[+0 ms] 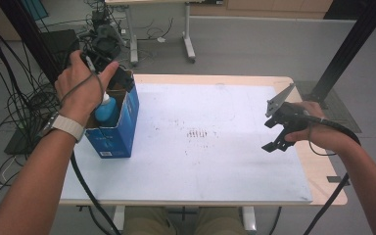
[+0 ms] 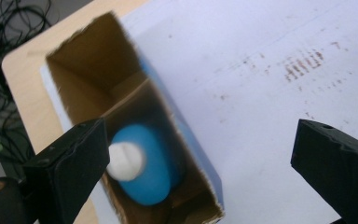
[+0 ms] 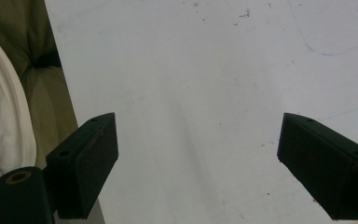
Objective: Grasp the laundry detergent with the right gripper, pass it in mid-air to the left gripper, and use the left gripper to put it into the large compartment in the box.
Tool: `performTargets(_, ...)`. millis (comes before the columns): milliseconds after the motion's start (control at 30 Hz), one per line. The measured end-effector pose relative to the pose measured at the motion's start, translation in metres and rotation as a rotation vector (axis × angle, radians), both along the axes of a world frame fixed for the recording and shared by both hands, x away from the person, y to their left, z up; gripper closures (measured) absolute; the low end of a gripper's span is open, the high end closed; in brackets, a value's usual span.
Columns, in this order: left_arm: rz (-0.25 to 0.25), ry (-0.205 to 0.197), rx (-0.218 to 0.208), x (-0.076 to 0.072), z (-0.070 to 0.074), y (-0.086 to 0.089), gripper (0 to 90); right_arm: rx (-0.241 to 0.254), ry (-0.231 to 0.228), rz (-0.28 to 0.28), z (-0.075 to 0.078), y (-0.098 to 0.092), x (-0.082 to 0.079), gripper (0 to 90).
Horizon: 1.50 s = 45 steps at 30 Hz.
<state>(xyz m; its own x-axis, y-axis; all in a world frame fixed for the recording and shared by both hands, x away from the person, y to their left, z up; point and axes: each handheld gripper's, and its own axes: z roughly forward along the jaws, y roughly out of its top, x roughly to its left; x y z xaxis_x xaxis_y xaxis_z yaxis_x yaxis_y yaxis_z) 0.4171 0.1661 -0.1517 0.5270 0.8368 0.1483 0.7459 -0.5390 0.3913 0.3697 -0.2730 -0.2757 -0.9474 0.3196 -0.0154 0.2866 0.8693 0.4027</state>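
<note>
While the left gripper [image 2: 200, 158] hangs above the open blue box [image 1: 120, 125], its fingers [image 2: 72, 163] stand spread wide with nothing between them; the blue bottle with the white cap [image 2: 137, 163] stands upright inside the box, directly below and clear of the pads. The right gripper [image 3: 198, 163] hovers over bare tabletop [image 1: 215, 147] near the right edge, fingers likewise spread and empty.

Judgement: the placing step appears complete, the bottle released into the box, and the left hand is at the withdrawal stage. The next move calls for lifting straight clear of the cardboard walls without snagging a flap.

The box sits at the tabletop's far left corner, close to the edge, so a sideways knock could shift it off. Centre and right offer ample open room.
</note>
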Motion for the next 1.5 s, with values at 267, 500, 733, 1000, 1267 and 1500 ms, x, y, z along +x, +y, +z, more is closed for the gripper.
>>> performTargets(267, -0.181, -0.001, 0.014, 0.004, 0.008, -0.036, 4.7, 0.0, -0.002, -0.009, 0.002, -0.001, -0.005, 12.0)
performTargets(500, -0.304, 0.015, 0.027, 0.009, 0.007, -0.063, 4.7, 0.004, -0.004, -0.009, 0.004, -0.001, -0.009, 11.9)
performTargets(733, -0.398, 0.031, 0.027, 0.018, 0.003, -0.092, 4.8, 0.002, -0.003, -0.011, 0.006, -0.001, -0.014, 11.9)
performTargets(1000, -0.477, 0.035, 0.016, 0.021, -0.003, -0.106, 4.8, 0.002, 0.001, -0.023, 0.006, -0.004, -0.017, 11.9)
performTargets(1267, -0.547, 0.037, 0.02, 0.022, -0.011, -0.119, 4.9, 0.001, 0.003, -0.023, 0.006, -0.003, -0.017, 11.9)
performTargets(1500, -0.598, 0.048, 0.033, 0.025, -0.02, -0.131, 5.1, -0.002, 0.008, -0.02, 0.005, -0.003, -0.016, 11.9)
